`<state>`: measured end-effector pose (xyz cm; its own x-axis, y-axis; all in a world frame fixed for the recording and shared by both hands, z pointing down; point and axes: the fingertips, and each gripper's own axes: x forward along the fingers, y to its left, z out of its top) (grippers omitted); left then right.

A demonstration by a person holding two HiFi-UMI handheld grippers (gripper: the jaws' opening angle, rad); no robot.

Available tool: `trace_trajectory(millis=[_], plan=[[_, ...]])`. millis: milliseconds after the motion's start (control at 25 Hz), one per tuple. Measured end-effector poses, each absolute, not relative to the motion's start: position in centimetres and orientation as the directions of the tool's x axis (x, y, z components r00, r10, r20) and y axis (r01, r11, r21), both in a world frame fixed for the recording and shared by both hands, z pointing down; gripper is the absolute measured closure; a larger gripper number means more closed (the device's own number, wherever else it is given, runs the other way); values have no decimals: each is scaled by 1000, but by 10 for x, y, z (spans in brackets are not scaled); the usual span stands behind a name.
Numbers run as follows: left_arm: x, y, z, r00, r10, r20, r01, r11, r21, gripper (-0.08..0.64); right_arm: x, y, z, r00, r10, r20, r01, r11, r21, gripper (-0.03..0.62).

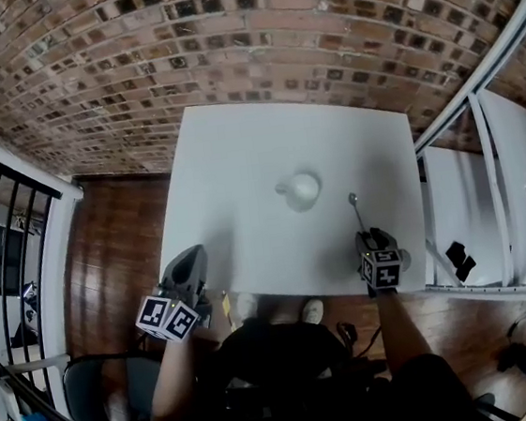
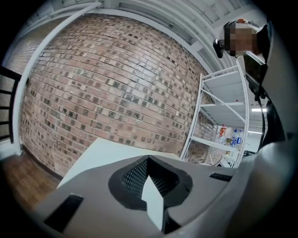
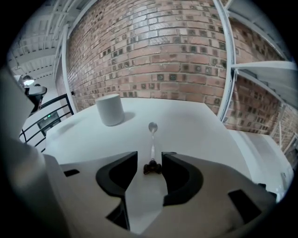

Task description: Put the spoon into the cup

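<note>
The slim metal spoon with a dark knobbed handle end lay flat on the white square surface, near its right front corner. The white cylindrical cup stood apart from it, farther off and to its left. The spoon's long axis ran straight away from the person, with the bowl at the far end pointing toward the brick wall and the dark handle end nearest the right tool.

That tool's jaws stood apart on either side of the handle end, gripping nothing. The left tool hung off the surface's near left edge, its jaws together and empty.

The step in hand seemed to be the approach to the grasp. The next move would likely call for closing squarely on the thin handle, then lifting and tipping the spoon upright over the cup.
</note>
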<state>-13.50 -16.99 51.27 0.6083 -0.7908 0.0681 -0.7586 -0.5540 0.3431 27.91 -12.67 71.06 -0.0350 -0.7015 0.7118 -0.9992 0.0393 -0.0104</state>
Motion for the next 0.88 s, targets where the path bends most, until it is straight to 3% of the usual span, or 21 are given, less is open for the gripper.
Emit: trace_trajectory(millis=[160,240,520,640,680,880], plan=[[-133,-169,513,614,-787,67,-754,-558,346,555,279,-126,719,-43,-682,730,-999,42,-20,423],[-130,-169,513,621,-781,68,-748,-565,348,555,277,-124,725,-45,-661,749,-999,41,-23,382],[-121,-169,515,641,-764,68,-732,-582,354,555,276,-120,730,-42,-639,768,-999,36,-25,388],[-118,-170,513,649,-758,61,-725,-592,351,555,280,-120,729,-35,-631,775,-999,28,-23,407],[-119,-170,512,649,-758,60,-725,-593,350,555,282,-120,729,-34,-626,779,-999,29,-20,456],[-120,-170,510,650,-758,49,-722,-597,349,555,279,-118,728,-44,-596,801,-998,53,-15,461]])
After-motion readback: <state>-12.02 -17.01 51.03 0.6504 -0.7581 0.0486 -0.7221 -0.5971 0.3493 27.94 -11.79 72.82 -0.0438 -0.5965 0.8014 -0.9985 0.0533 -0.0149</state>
